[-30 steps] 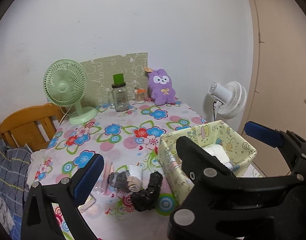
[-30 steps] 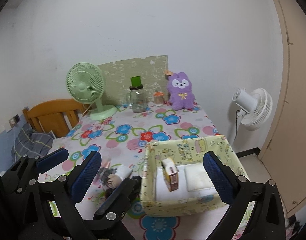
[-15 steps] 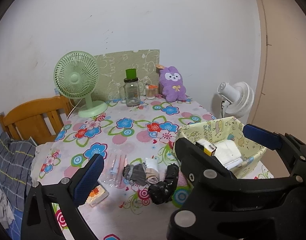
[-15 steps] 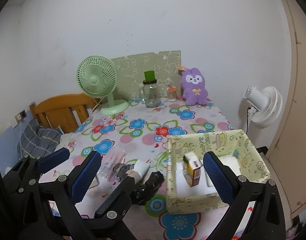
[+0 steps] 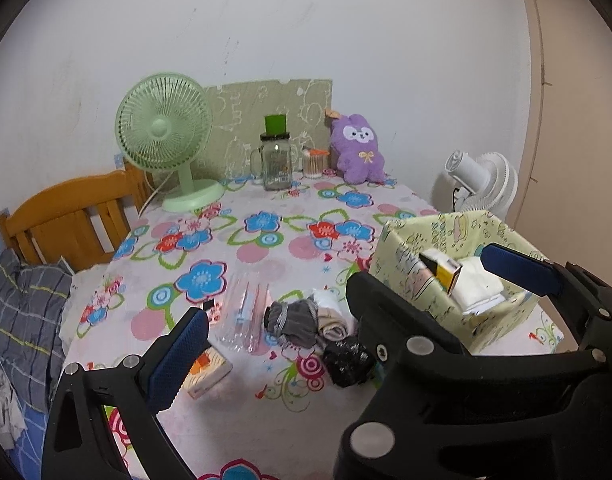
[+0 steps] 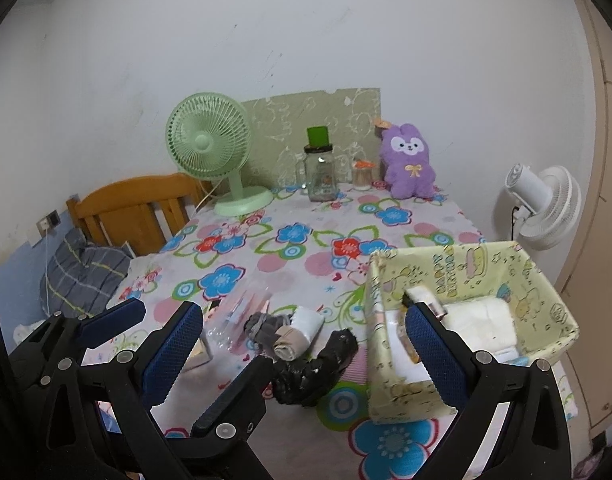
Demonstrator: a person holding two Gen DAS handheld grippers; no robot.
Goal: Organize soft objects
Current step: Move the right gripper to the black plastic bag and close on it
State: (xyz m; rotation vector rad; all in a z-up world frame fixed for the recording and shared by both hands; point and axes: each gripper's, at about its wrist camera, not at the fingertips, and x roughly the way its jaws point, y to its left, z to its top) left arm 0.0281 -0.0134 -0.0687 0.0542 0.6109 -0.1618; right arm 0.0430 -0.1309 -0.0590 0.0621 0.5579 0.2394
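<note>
Though partly hidden, boxed white cloth [image 6: 482, 318]

A green desk fan [image 5: 161, 136] is set at the far left corner of the flowered tabletop [image 5: 265, 240]. A glass jar [image 5: 276, 164] with a green lid and a purple plush rabbit [image 5: 358, 148] are ranged along the far edge. A white fan [image 6: 542, 208] is seen beyond the right edge, a wooden chair [image 5: 65, 220] beyond the left.

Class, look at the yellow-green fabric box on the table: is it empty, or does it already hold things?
Not empty. The fabric box holds folded white cloth and a small carton.
</note>
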